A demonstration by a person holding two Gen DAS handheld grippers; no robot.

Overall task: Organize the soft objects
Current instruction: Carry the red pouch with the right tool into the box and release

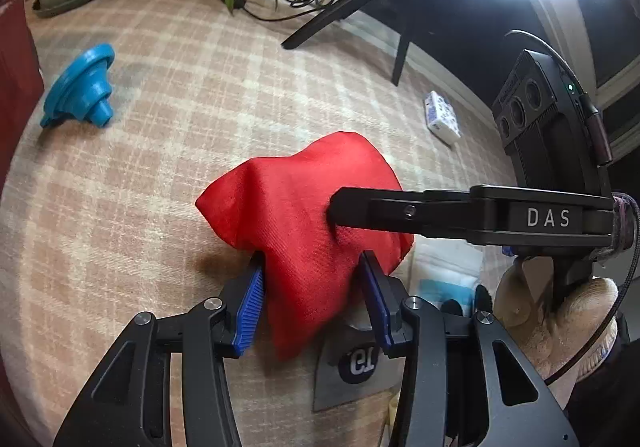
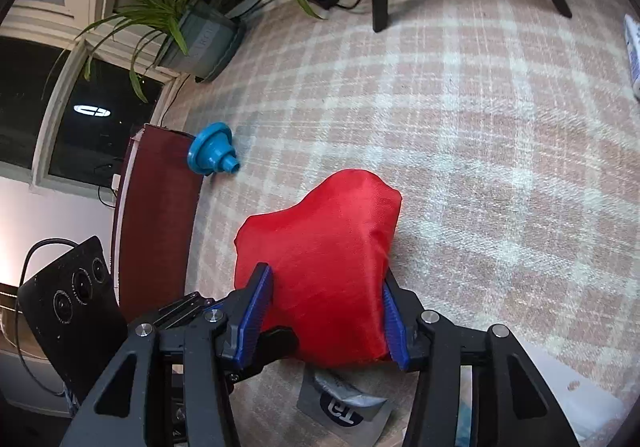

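A red fabric bean bag [image 1: 296, 215] hangs just above the plaid cloth surface [image 1: 160, 151], bunched between both grippers. In the left wrist view my left gripper [image 1: 312, 259] is shut on its lower part, both blue pads pressing into the fabric. A black finger [image 1: 360, 209] of the right gripper reaches in from the right and dents the bag's side; a gloved hand [image 1: 560, 323] holds that gripper. In the right wrist view my right gripper [image 2: 327, 275] is shut on the same red bean bag [image 2: 324, 239], pads squeezing both flanks. The bag's underside is hidden.
A blue collapsible funnel [image 2: 212, 149] lies to the left next to a dark red box [image 2: 156, 231]. A grey pouch with a round logo [image 2: 344, 407] lies under the bag. A white packet [image 1: 442, 117], tripod legs [image 1: 340, 11], cables and a potted plant [image 2: 200, 43] stand farther back.
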